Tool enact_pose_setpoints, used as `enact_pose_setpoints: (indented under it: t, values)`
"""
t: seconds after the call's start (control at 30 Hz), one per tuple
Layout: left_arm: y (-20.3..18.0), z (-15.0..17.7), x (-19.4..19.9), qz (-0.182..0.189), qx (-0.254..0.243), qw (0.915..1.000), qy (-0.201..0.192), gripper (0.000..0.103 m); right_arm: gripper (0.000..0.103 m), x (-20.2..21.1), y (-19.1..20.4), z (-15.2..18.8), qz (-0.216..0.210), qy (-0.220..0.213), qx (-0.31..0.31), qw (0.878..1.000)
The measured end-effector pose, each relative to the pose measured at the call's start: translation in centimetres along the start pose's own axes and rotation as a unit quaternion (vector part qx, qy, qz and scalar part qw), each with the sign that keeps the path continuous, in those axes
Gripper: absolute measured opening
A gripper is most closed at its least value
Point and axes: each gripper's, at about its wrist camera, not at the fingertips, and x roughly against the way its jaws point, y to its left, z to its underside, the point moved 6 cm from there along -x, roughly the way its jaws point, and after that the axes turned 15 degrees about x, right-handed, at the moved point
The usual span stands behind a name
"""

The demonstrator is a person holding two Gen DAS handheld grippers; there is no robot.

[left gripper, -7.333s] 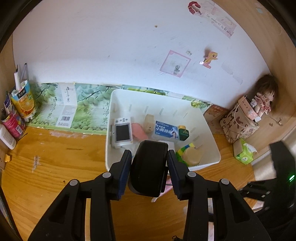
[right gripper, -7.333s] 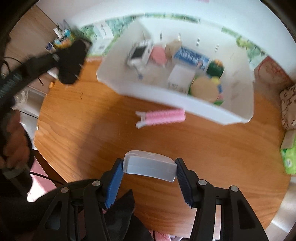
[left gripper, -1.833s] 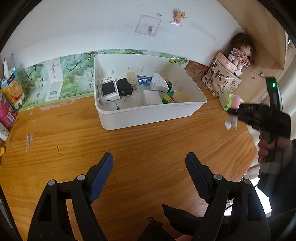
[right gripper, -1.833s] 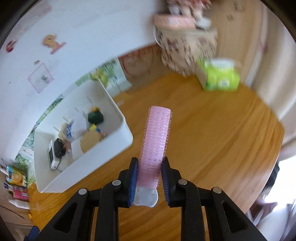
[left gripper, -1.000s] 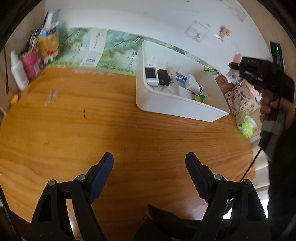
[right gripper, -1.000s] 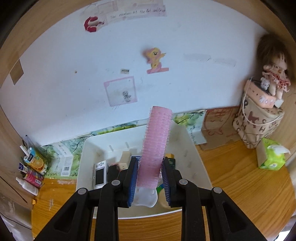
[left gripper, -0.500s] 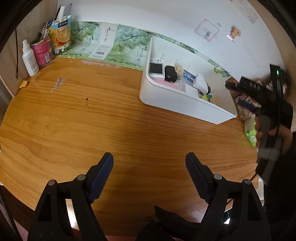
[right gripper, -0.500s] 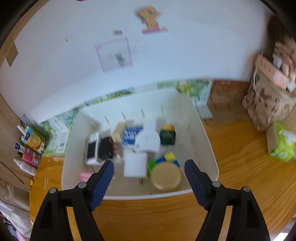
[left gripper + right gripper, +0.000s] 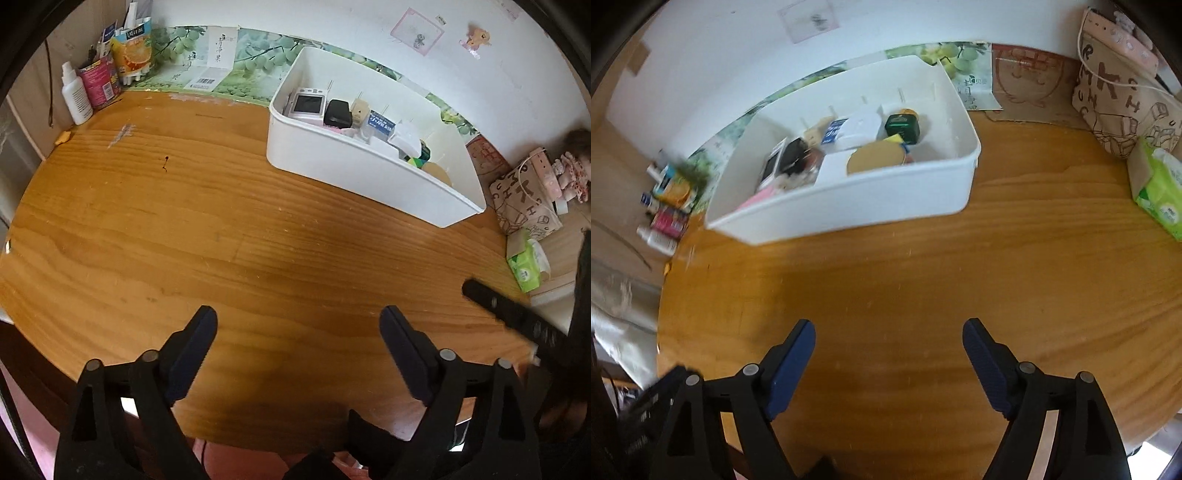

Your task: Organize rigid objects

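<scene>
Left gripper (image 9: 298,345) and right gripper (image 9: 888,357) – jaws opening, nothing between them. Items in the white bin (image 9: 849,199) look light and rigid – grasp the camera (image 9: 306,104) across its flat sides.

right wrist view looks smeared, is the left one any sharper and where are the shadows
Left wrist view: sharp, the white bin crisp, edges bowed by the fisheye, a dark shadow on the table by the left claw. Right wrist view: motion blur, worst on the cartons at left; shadow before the right claw.
</scene>
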Motion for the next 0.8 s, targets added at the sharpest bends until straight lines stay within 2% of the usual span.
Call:
enact_pose_setpoints:
  t: [0.03,0.13,0.3,0.4,0.5,0.63,0.8]
  values:
    - [-0.4,0.1,0.4,0.001,-0.003,1.0,-0.005,0.1,0.083,0.6,0.5,0.6,-0.001,0.0,0.001,1.0]
    - [-1.5,-0.3,2.7,-0.011,-0.016,0.9986,-0.05,0.102,0.086,3.4,1.9,1.6,-0.013,-0.025,0.011,1.0]
    - [-2.6,-0.6,5.9,-0.012,-0.033,0.9935,-0.108,0.102,0.103,7.5,3.2,2.5,-0.026,-0.057,0.016,0.998]
    - [-3.7,-1.0,8.0,-0.006,-0.048,0.9859,-0.16,0.102,0.103,9.2,3.5,2.9,-0.021,-0.076,0.019,0.997]
    - [-5.2,-1.3,9.0,0.006,-0.067,0.9793,-0.191,0.102,0.103,10.5,2.7,2.3,-0.015,-0.102,0.013,0.995]
    - [-6.5,-1.8,9.1,0.019,-0.074,0.9745,-0.211,0.102,0.103,12.2,2.0,0.9,0.008,-0.144,0.026,0.989]
    - [-7.3,-2.8,8.2,0.01,-0.083,0.9748,-0.207,0.102,0.103,13.0,2.4,-0.5,0.032,-0.173,0.064,0.982]
